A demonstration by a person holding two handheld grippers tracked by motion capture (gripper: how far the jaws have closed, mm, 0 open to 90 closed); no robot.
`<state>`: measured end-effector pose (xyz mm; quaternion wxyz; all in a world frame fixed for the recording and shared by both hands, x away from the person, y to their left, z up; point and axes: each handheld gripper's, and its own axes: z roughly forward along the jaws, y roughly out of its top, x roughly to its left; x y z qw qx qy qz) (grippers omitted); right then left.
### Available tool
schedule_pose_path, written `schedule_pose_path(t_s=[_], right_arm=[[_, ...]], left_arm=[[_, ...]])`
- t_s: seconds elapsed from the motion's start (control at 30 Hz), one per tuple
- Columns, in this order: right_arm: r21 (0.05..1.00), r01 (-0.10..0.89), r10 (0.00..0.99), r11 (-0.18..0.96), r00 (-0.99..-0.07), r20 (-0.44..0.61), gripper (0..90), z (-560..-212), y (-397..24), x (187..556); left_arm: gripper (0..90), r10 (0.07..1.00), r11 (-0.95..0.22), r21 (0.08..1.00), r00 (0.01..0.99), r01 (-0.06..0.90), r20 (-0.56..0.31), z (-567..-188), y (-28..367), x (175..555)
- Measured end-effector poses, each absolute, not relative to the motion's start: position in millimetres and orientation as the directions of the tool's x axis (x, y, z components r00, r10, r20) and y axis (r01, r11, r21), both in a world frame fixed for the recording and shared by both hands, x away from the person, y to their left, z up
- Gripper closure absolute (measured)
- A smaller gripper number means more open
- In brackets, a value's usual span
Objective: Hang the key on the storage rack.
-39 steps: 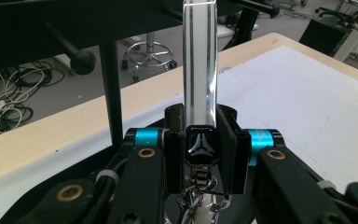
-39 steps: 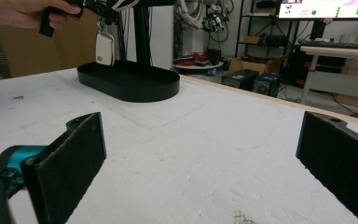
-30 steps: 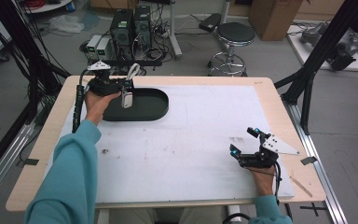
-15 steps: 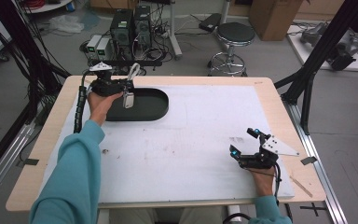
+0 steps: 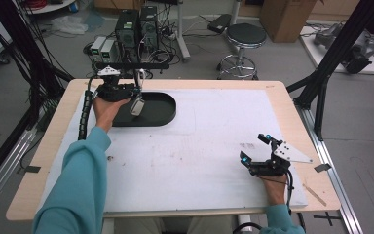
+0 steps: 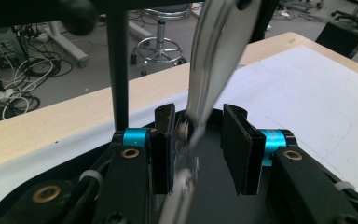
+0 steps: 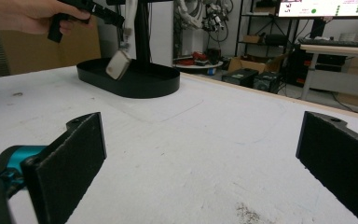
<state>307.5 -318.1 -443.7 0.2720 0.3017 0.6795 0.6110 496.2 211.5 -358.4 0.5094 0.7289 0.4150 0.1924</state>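
Note:
A silvery watch [image 5: 137, 106] hangs by its strap from a black stand [image 5: 126, 65] that rises from a black oval tray [image 5: 160, 111] at the table's far left. My left gripper [image 5: 137, 97] is level with the strap. Its jaws have just been opening, and they now stand slightly apart around the blurred watch [image 6: 214, 56], no longer pressing it from both sides. The left gripper [image 6: 198, 140] sits just over the tray. My right gripper [image 5: 254, 148] rests near the front right of the table. The right gripper [image 7: 200, 163] is wide open with nothing between its jaws, facing the watch [image 7: 118, 65] far off.
A white sheet [image 5: 214, 146] covers most of the wooden table [image 5: 272, 84]. Beyond the far edge stand computer boxes [image 5: 136, 29] and a stool [image 5: 243, 36]. Black frame legs [image 5: 321, 78] rise at the right, and cables [image 5: 19, 63] hang at the left.
The watch case hangs a little lower over the tray than before. The left hand has shifted only slightly. The right gripper has stayed still.

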Motion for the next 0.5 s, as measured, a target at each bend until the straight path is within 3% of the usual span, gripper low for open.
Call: schedule_pose_path(t_s=[0.13,0.23,0.27,0.37,0.4,0.47,0.5], right_arm=[[0.995,0.076,0.742,0.071,-0.67,-0.002,0.8,-443,-318,307],[0.995,0.074,0.743,0.071,-0.669,-0.003,0.8,-444,-318,307],[0.995,0.074,0.743,0.071,-0.669,-0.003,0.8,-444,-318,307],[0.995,0.071,0.746,0.068,-0.666,-0.003,0.8,-444,-317,307],[0.995,0.071,0.746,0.068,-0.666,-0.003,0.8,-444,-317,307],[0.995,0.073,0.748,0.065,-0.664,0.0,0.9,-444,-318,306],[0.995,0.073,0.748,0.065,-0.664,0.0,0.9,-444,-318,306]], left_arm=[[56.1,0.802,-0.157,0.906,0.586,0.392,-0.114,-357,210,494],[41.5,0.789,-0.174,0.912,0.607,0.371,-0.096,-355,211,492],[41.5,0.785,-0.173,0.918,0.613,0.356,-0.09,-354,211,490],[19.2,0.782,-0.2,0.929,0.622,0.31,-0.039,-351,208,482],[19.2,0.767,-0.205,0.936,0.641,0.285,-0.027,-350,208,478],[6.3,0.749,-0.173,0.952,0.661,0.252,-0.039,-349,210,468],[6.3,0.741,-0.165,0.958,0.67,0.236,-0.037,-348,210,463]])
